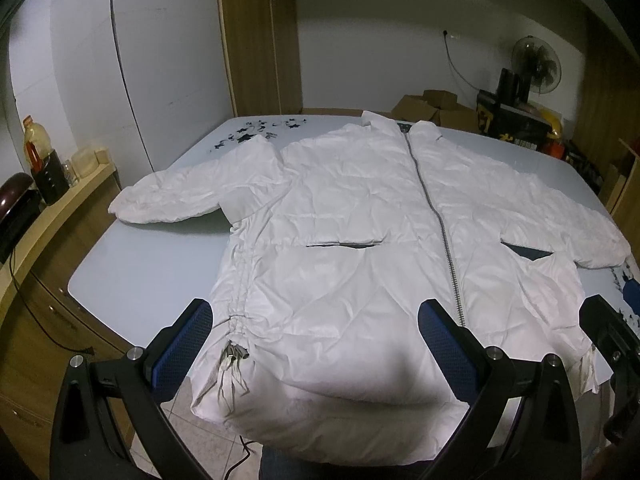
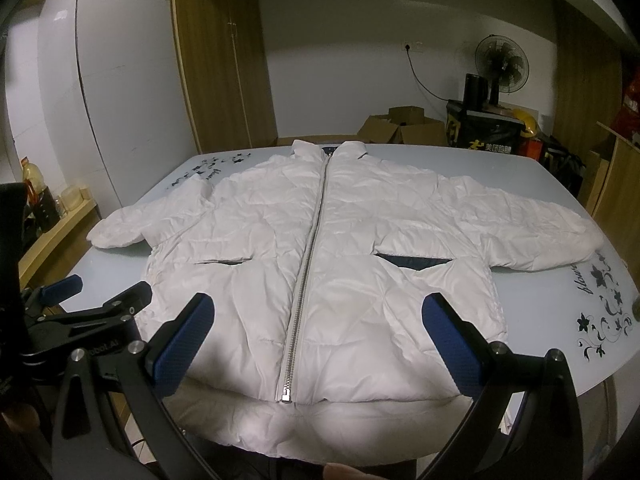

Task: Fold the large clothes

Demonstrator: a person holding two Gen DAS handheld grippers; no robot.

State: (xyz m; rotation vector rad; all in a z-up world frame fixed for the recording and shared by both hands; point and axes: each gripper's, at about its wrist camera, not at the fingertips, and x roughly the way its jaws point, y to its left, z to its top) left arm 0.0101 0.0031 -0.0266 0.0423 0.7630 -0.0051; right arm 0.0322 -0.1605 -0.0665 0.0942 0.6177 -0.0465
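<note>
Pale blue table with black flower decals near its corners fills a dim room with white walls, a wooden wardrobe, cardboard boxes and a standing fan at the back. Spread flat across the table lies a large white puffer jacket, front side up, collar at the far edge and hem nearest the cameras, drooping slightly over the near table edge. Its silver zipper is closed from hem to collar. Both sleeves stretch outward to either side, and two slanted pockets gape, showing dark lining. A gathered drawstring hangs at the hem on the jacket's left-hand side.

The left hand-held gripper hovers above the hem on the left part of the jacket, its blue-padded fingers spread wide apart and holding nothing. The right hand-held gripper hovers over the hem around the zipper's lower end, its fingers likewise wide apart and empty. On a side counter at left stand bottles and jars.
</note>
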